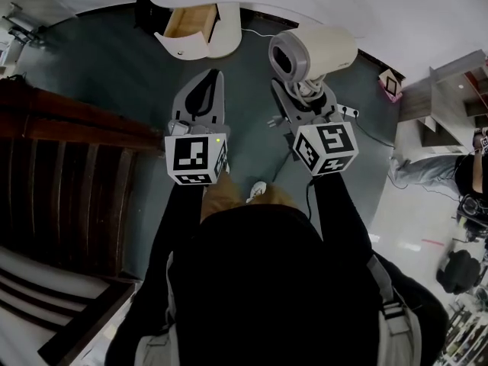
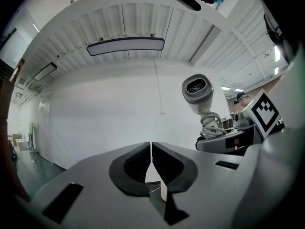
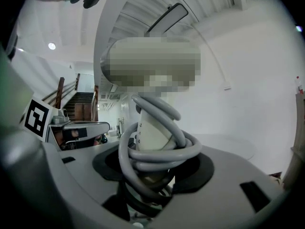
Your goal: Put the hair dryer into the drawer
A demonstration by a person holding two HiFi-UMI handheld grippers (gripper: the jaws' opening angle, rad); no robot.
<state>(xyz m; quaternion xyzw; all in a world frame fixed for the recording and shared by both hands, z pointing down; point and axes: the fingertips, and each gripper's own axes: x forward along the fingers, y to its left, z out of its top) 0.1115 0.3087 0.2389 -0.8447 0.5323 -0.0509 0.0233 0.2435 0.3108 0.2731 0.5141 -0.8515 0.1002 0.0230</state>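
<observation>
Hair dryer (image 1: 324, 48) in right hand-held gripper (image 1: 305, 97)

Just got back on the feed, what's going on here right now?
A person holds the hair dryer in the right gripper, jaws clamped on its handle with the grey cord coiled round it. The left gripper is shut and empty. The drawer ahead stands open, and the dryer is not yet in it.
</observation>
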